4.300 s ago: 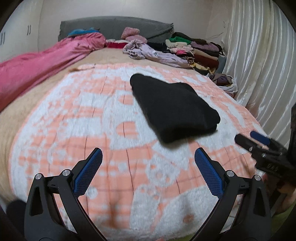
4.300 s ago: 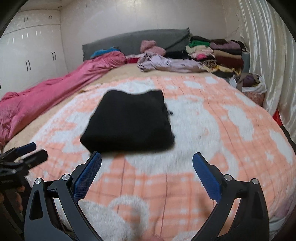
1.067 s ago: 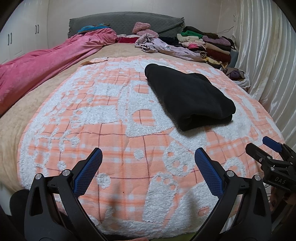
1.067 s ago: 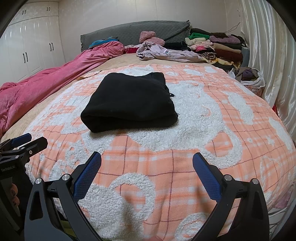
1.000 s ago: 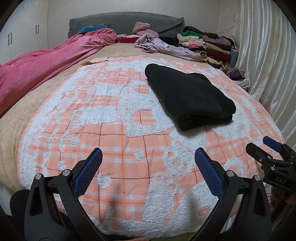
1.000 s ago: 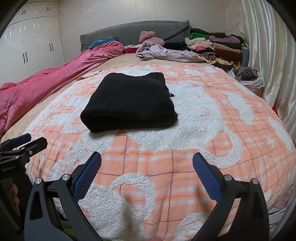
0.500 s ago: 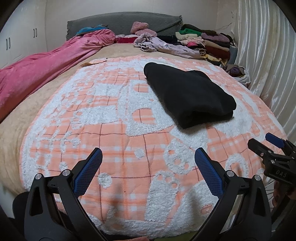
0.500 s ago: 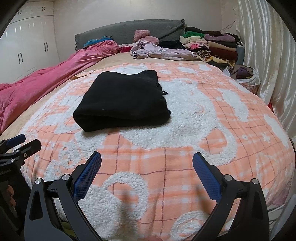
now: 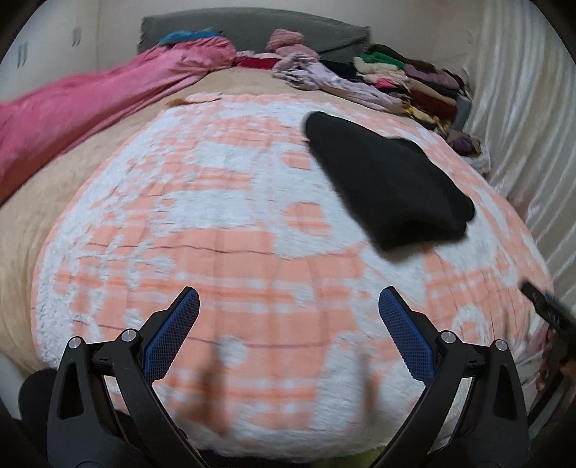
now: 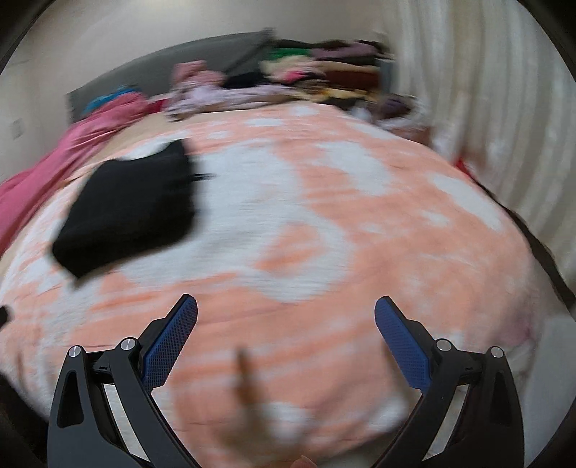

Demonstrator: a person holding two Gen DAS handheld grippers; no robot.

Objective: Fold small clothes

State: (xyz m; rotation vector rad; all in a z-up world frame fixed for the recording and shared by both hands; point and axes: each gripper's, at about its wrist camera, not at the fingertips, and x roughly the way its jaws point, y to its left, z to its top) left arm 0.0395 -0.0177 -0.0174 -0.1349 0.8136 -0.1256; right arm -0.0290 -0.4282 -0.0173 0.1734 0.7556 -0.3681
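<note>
Two grippers hover with jaws spread wide and empty over an orange-and-white plaid blanket (image 9: pixel 230 259). A folded black garment (image 9: pixel 388 187) lies flat on the blanket, ahead and to the right of the left gripper (image 9: pixel 288 320), ahead and to the left of the right gripper (image 10: pixel 286 324). Beyond it, a pile of clothes (image 9: pixel 406 79) sits against the gray headboard (image 9: pixel 252 30); both views are motion-blurred.
</note>
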